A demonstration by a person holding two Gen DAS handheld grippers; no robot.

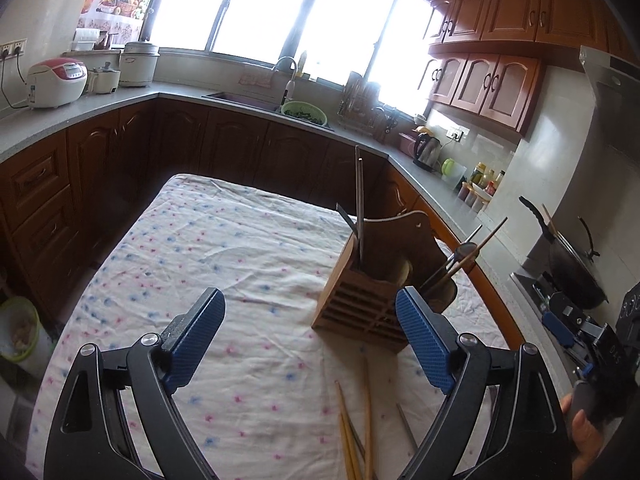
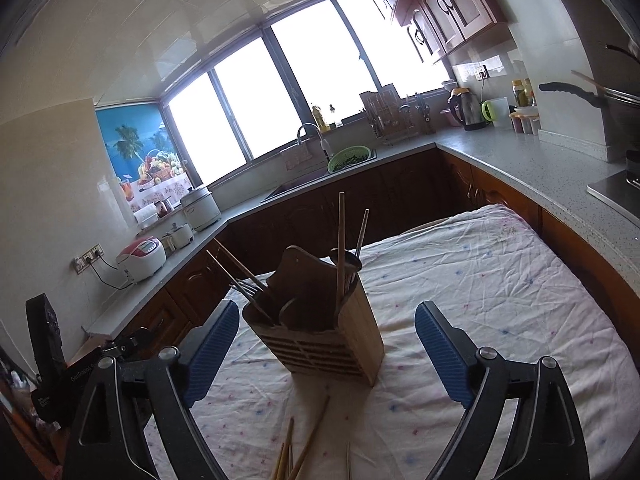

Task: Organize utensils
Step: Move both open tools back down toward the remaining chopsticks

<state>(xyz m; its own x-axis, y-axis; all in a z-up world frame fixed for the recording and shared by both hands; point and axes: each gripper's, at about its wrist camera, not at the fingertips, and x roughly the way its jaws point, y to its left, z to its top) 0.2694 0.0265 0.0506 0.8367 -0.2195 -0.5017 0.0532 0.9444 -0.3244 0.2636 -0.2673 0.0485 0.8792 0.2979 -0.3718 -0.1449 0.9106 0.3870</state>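
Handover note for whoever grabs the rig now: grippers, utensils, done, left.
Left gripper: open, empty, above the cloth.
Right gripper: open, empty, facing the holder.
Wooden utensil holder stands upright on the cloth-covered table; chopsticks and other utensils already stand in it.
Loose chopsticks lie on the cloth in front of the holder.
Done: some utensils in the holder.
Left: pick up the loose ones, slot them in.

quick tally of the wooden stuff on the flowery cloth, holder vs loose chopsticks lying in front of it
wooden holder: 1
loose wooden chopsticks: 3
total: 4
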